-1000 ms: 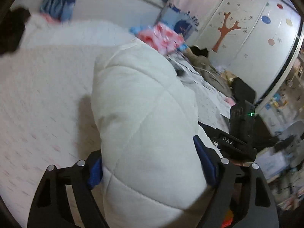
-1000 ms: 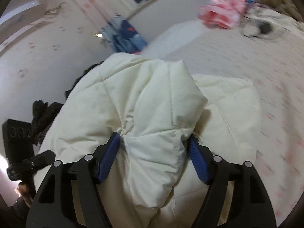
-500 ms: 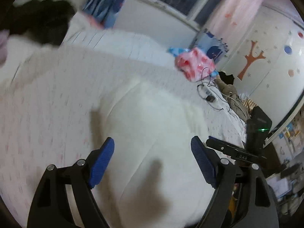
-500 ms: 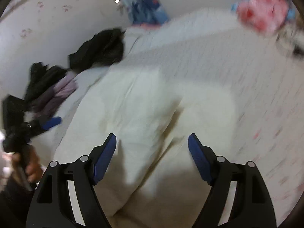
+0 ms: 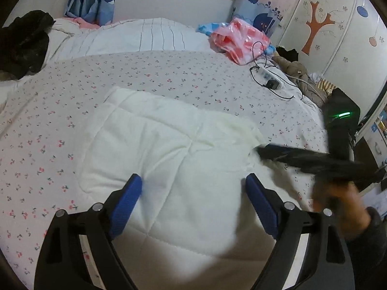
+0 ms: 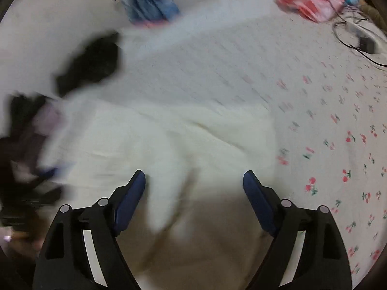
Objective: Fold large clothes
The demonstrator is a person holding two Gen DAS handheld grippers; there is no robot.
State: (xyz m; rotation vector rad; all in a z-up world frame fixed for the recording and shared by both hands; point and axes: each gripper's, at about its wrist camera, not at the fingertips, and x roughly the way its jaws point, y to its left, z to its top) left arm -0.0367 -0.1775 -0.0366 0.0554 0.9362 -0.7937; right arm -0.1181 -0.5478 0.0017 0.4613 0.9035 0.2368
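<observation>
Lying flat on the bed, the white quilted padded garment (image 5: pixel 169 159) rests in the middle of the white bedsheet printed with small red cherries (image 5: pixel 43 125), folded into a thick block. The left gripper (image 5: pixel 193 191) hovers over its near part with the blue pads spread wide and opening further; the garment is below the jaws, but the pads do not press it. The right gripper (image 6: pixel 194 188) also stands over the garment, its jaws opening, with nothing pinched; this view is blurred. In the left wrist view the right gripper appears as a dark blurred shape at the garment's right edge. Farther away, a pink and red plastic bag (image 5: pixel 239 41) and a white power strip with black cables (image 5: pixel 269 77) lie on the sheet. A black cloth heap (image 5: pixel 21 43) sits at the far left.
</observation>
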